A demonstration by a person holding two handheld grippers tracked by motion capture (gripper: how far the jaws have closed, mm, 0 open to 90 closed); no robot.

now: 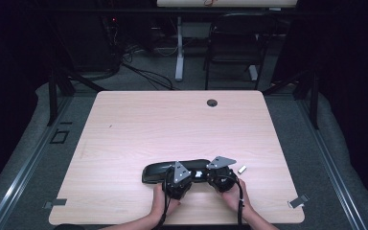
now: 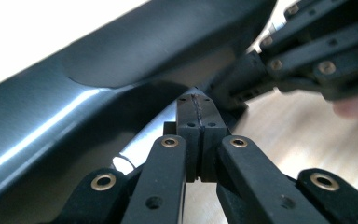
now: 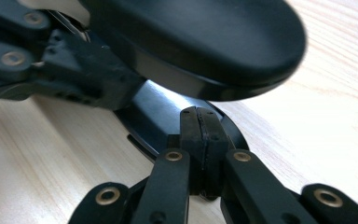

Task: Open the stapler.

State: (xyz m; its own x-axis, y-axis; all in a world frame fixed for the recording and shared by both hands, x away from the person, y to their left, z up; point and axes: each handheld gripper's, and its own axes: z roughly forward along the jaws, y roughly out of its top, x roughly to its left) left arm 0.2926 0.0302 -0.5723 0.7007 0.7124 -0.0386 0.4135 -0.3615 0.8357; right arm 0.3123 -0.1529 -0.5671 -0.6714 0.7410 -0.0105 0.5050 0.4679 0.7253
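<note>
While both my tools sit at the near edge of the pale wooden table, my left tool and my right tool each have their jaws pressed fully together, each seemingly pinching the thin lower shell of the glossy black elongated hinged case, though I cannot tell how firm either bite is. That case lies just beyond them with its long axis running left to right across the table, its lid gaping toward me. Farther right, just beside the right tool, lies a small pale block.
</note>
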